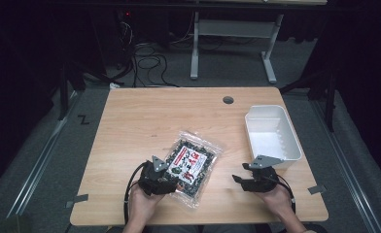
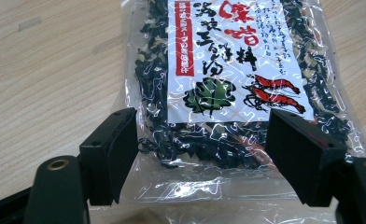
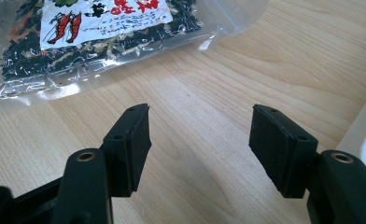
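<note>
Seaweed packet (image 2: 218, 93) lying long axis slanted toward the counter's far right corner, near end between the wide-open, unpressing left gripper (image 2: 202, 154), right gripper (image 3: 200, 140) gaping empty, apart near the front edge.

Packet's (image 2: 228, 84) top beyond the frame edge

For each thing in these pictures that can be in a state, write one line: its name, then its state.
Snack bag: sealed, full, lying flat on the table.
White bin: empty, upright, near the table's right edge.
Left gripper: open, its jaws astride the bag's near end.
Right gripper: open, nothing between its jaws, over bare wood.
</note>
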The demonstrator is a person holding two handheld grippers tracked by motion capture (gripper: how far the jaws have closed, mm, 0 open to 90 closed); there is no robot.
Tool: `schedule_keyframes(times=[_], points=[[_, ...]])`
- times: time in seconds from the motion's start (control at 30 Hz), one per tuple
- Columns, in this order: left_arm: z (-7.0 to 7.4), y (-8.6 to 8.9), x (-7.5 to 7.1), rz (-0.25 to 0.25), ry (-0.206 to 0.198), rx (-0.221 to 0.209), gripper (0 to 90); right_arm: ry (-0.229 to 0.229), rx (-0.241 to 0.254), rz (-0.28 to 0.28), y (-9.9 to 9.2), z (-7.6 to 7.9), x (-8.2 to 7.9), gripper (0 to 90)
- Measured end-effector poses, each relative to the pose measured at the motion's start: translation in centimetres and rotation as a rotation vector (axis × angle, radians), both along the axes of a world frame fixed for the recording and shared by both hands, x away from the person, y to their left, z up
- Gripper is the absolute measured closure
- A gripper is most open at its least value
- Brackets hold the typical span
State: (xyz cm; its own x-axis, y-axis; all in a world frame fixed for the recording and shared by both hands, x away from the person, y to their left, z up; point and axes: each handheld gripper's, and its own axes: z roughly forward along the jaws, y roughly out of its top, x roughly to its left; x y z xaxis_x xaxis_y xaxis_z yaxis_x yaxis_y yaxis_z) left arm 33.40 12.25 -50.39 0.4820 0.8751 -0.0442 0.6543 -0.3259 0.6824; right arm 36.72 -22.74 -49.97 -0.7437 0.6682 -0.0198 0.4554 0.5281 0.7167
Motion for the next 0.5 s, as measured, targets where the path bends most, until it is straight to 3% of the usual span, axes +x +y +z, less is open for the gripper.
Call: schedule_keyframes(times=[0.5], points=[[0.09,-0.24,0.22,0.004,0.022,0.001,25.0,0.007,-0.006,0.0,0.02,-0.26,0.06,38.1]])
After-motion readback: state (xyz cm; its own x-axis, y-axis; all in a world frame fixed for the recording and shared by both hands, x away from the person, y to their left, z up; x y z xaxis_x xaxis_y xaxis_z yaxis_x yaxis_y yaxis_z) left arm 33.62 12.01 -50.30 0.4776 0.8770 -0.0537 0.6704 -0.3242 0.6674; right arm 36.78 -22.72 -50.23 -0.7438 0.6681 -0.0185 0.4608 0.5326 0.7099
